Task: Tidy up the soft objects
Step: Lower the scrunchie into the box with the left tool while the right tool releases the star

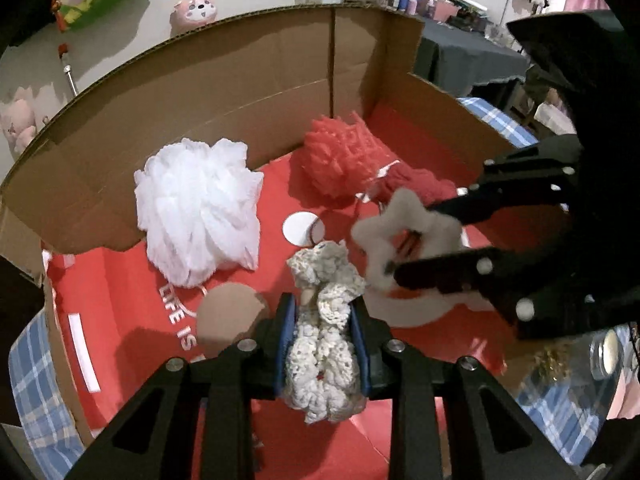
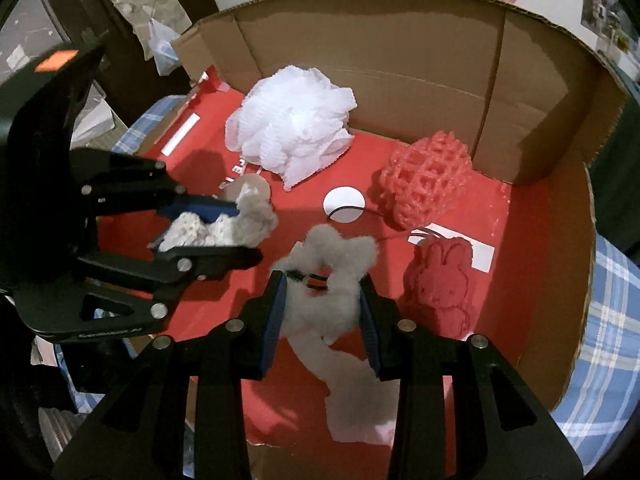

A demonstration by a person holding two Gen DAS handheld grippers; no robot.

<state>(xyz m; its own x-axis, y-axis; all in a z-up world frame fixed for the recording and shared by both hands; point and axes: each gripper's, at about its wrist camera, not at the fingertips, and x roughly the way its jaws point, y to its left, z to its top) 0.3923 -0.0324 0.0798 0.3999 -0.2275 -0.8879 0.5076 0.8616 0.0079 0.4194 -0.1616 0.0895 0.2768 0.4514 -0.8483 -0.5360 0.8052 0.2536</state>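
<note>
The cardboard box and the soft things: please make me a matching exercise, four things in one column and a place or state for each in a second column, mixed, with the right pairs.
Things:
1. white bath puff
2. red rabbit toy
3. cream knitted piece
4. fluffy white ring

Places or states:
A. held in the right gripper
B. lying on the red box floor near the back wall
C. held in the left gripper
D. lying on the red floor beside the right gripper

Pairs: 1-B, 2-D, 3-C, 4-A
</note>
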